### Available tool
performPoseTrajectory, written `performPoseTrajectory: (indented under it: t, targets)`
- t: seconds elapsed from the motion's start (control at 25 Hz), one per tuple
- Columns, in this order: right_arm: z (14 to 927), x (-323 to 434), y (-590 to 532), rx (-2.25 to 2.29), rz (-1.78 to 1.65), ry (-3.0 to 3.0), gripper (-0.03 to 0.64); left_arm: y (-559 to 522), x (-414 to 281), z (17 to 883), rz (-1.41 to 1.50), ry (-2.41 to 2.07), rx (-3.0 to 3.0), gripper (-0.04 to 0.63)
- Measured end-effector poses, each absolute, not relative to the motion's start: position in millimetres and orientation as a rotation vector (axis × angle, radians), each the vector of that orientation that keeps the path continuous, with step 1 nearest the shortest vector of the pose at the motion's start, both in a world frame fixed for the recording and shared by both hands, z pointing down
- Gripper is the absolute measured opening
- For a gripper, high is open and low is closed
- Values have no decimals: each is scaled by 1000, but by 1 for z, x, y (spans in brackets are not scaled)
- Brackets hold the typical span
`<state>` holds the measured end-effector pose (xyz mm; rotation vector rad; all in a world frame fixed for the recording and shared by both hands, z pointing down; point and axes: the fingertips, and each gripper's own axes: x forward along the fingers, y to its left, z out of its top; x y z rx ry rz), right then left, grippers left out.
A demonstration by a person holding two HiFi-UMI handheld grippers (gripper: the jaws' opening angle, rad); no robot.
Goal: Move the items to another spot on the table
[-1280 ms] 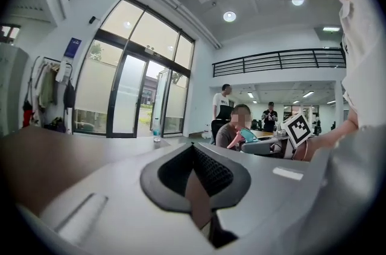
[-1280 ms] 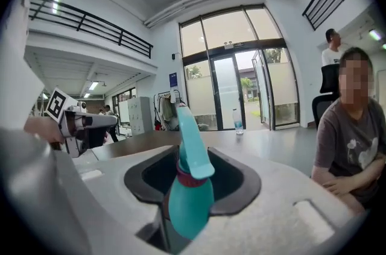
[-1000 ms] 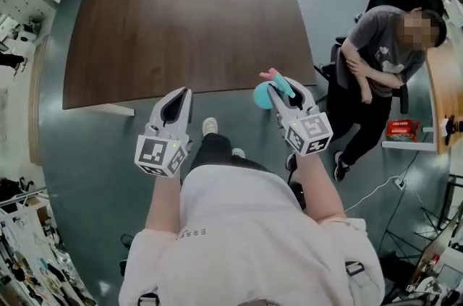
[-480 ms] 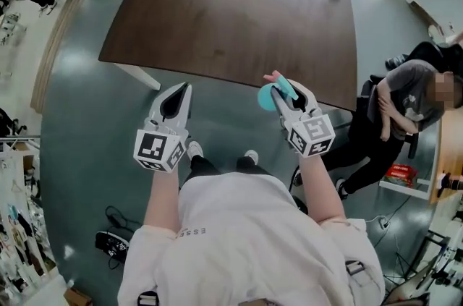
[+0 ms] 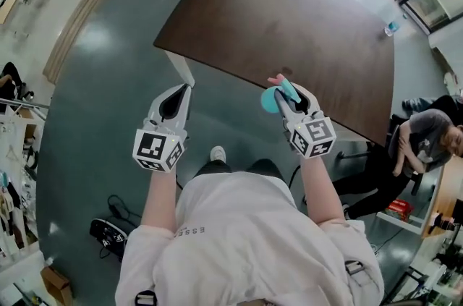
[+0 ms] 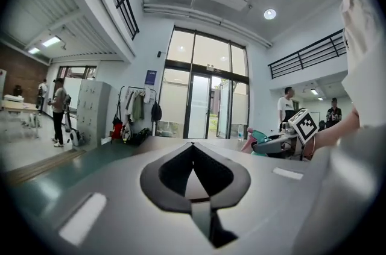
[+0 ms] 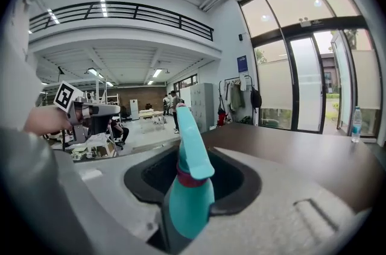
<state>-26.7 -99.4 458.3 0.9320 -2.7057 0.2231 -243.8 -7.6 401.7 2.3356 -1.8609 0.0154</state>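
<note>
My right gripper [image 5: 286, 90] is shut on a teal plastic item [image 5: 270, 98] with a pink tip, held in the air just off the near edge of the dark wooden table [image 5: 289, 15]. In the right gripper view the teal item [image 7: 189, 187] stands up between the jaws, a dark pink band round its neck. My left gripper [image 5: 178, 92] is held level beside it over the floor, shut and with nothing in it. In the left gripper view the left gripper [image 6: 192, 146] shows its pads meeting at the tip.
A small water bottle [image 5: 391, 28] stands at the table's far right edge, also seen as the water bottle [image 7: 355, 123] in the right gripper view. A seated person [image 5: 428, 144] is at the right. A grey-green floor surrounds the table; a white table leg [image 5: 181, 69] is near my left gripper.
The view has swung round: the table has shifted to the upper right and the seated person has moved towards the right edge. Both grippers keep their pose, the right one still holding the teal item.
</note>
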Motion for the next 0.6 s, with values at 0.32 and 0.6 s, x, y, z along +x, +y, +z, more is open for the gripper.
performPoseTrajectory:
  t: [0.32, 0.6]
  targets:
    - [459, -151, -108, 707, 180, -2749, 140, 15, -353, 414, -6, -2023, 2159, 17]
    - [477, -230, -147, 584, 183, -2760, 140, 3, -414, 427, -39, -2117, 2061, 17]
